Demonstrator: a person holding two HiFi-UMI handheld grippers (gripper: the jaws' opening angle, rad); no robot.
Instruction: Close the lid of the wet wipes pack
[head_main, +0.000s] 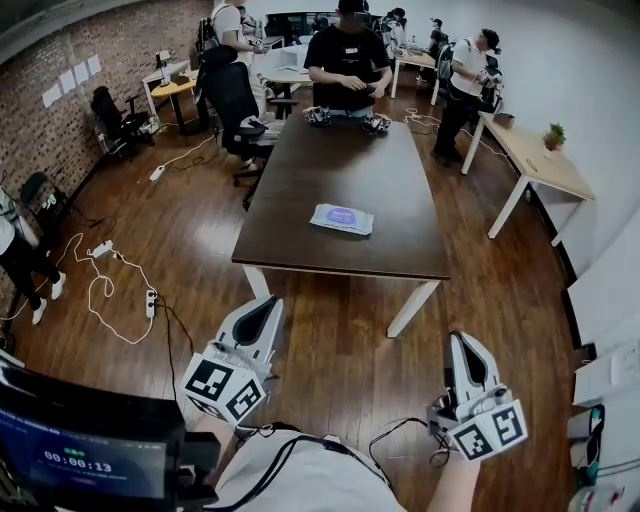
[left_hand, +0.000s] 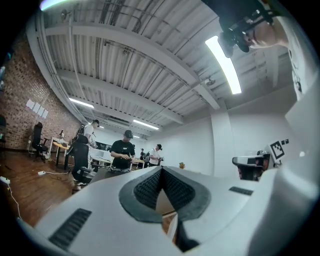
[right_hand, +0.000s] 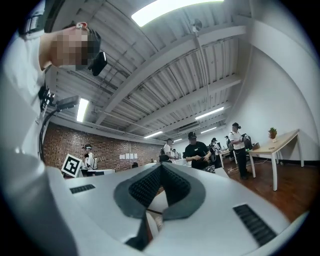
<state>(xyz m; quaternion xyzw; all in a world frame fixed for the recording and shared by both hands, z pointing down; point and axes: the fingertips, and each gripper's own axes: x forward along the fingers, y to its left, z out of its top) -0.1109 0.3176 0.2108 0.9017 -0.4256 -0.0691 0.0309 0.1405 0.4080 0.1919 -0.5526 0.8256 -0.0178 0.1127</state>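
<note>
Nearest to me are my own two tools, held low in front of my body above the wooden floor (head_main: 330, 340). The left fingers (head_main: 272, 300) and the right fingers (head_main: 458, 338) both point ahead. Each pair is pressed together at the tips, with nothing between them.

The biggest thing ahead is the long dark bench (head_main: 330, 170). A person (head_main: 347, 62) stands at its far end. The wet wipes pack (head_main: 342, 218) lies flat toward the near end of the bench, a little right of its middle line and well apart from both pairs of fingers. On top of the pack is a purplish oval that I take for the lid (head_main: 343, 213). From here I cannot tell whether it stands up or lies flat.

I judge this to be the approach, with nothing yet touched. The next move calls for bringing both pairs of fingers over the near edge of the bench. One pair can then steady the soft pack while the other presses the flap down until it seats.

Only the head view shows the pack and where it lies. The two gripper views look almost level, over the closed tips to the ceiling, the brick wall and the people. Neither shows the pack, though they settle that both pairs are closed and empty.
</note>
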